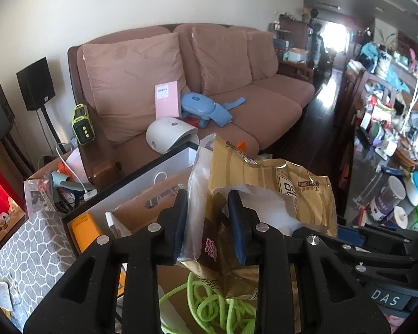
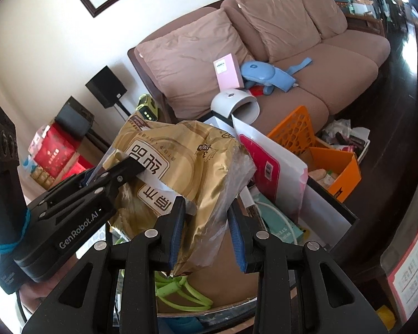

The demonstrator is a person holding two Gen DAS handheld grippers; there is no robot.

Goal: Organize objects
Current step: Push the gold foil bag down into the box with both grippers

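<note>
- The left claw (image 1: 207, 224) is closed partway on the crumpled gold foil bag with printed lettering (image 1: 267, 183); its blue-padded fingers (image 1: 238, 222) pinch the bag's torn edge together with a fold of clear plastic (image 1: 197, 194), and white stuffing shows in the bag's mouth just right of the pads.
- The right claw (image 2: 206, 235) is likewise partway closed on the same gold bag (image 2: 181, 164), its pads pressing the lower corner; in this view the left claw (image 2: 125, 167) clamps the bag's far upper edge from the left, so the bag hangs between the two.
- Directly beneath both claws lies a coil of lime-green cord (image 1: 209, 306) on brown cardboard; past the left claw's tips stands an open white-lined box with a black rim (image 1: 142, 178).
- Beyond the right claw's tips, a white and pink flat package (image 2: 267, 164) stands upright; further right sit an orange plastic basket (image 2: 295, 130) and an orange cardboard box (image 2: 345, 172).
- Farthest out, a brown sofa (image 1: 264, 105) carries a white domed device (image 1: 170, 133), a pink box (image 1: 167, 100) and a blue padded gadget (image 1: 203, 105).
</note>
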